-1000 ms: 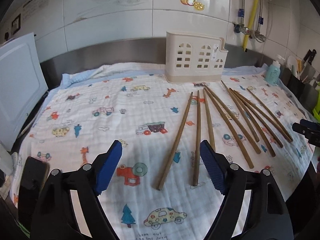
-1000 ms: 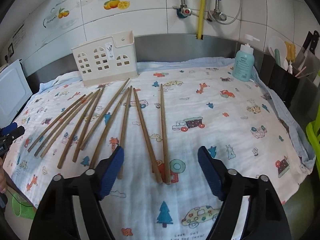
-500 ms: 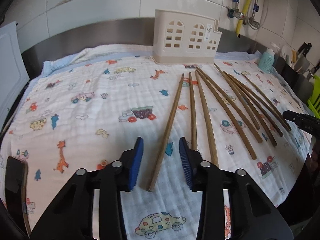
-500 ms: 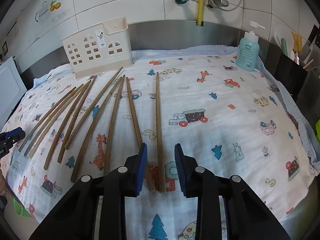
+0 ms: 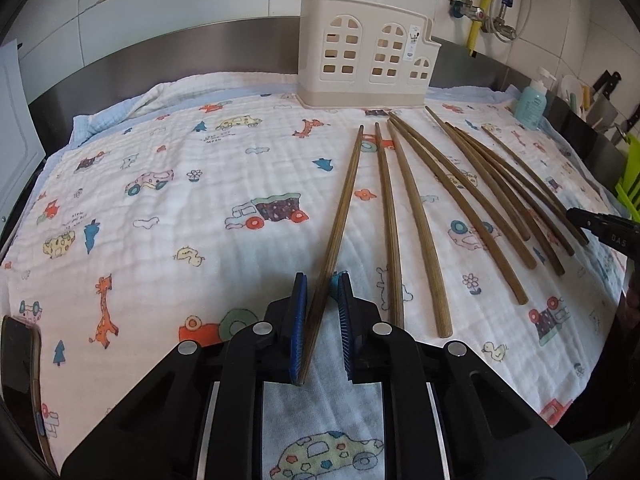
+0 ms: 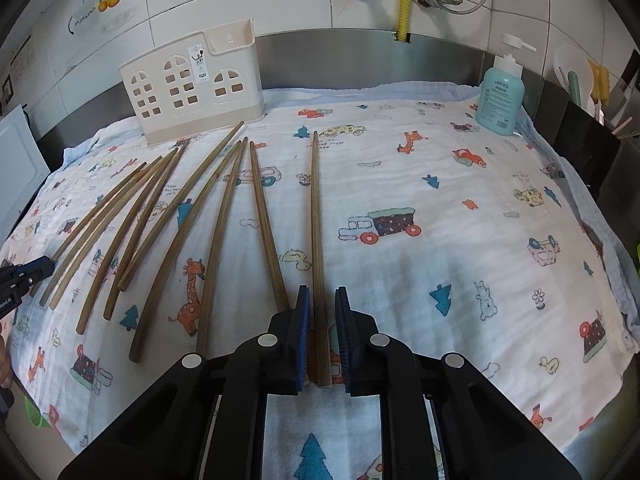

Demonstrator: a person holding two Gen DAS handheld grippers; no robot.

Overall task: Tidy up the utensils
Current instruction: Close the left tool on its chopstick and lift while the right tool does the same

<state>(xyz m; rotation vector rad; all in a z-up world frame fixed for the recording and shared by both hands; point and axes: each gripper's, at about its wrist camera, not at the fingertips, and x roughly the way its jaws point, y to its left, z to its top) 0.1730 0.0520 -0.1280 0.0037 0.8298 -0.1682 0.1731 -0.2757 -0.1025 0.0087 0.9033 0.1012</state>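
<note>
L gripper [image 5: 322,320], black frame w/ blue ribbed pads, had just been closing; jaws stood narrow w/ the near end of the leftmost long brown wooden chopstick [image 5: 340,216] between them. Stick lay against the left pad; a thin gap showed at the right pad, so a firm pinch can't be confirmed. The stick's far tip pointed toward the cream plastic utensil holder w/ arched window cut-outs [image 5: 366,68], standing upright at the back edge of the white cartoon-print muslin cloth [image 5: 160,216].

R gripper [image 6: 322,328], same build, had also just been closing; jaws narrow around the near end of the rightmost brown wooden chopstick [image 6: 316,220], which lay flat on the cloth, apart from the others. Small gaps seemed to show on both sides; grip not certain.

Remaining chopsticks [image 5: 472,208] lay fanned on the cloth between the two grippers, tips converging near the holder's base, several touching or crossing.

Teal pump soap bottle [image 6: 501,96] stood at the cloth's back right corner, well apart from the sticks. Steel backsplash [image 6: 360,60] and white tiles behind.
</note>
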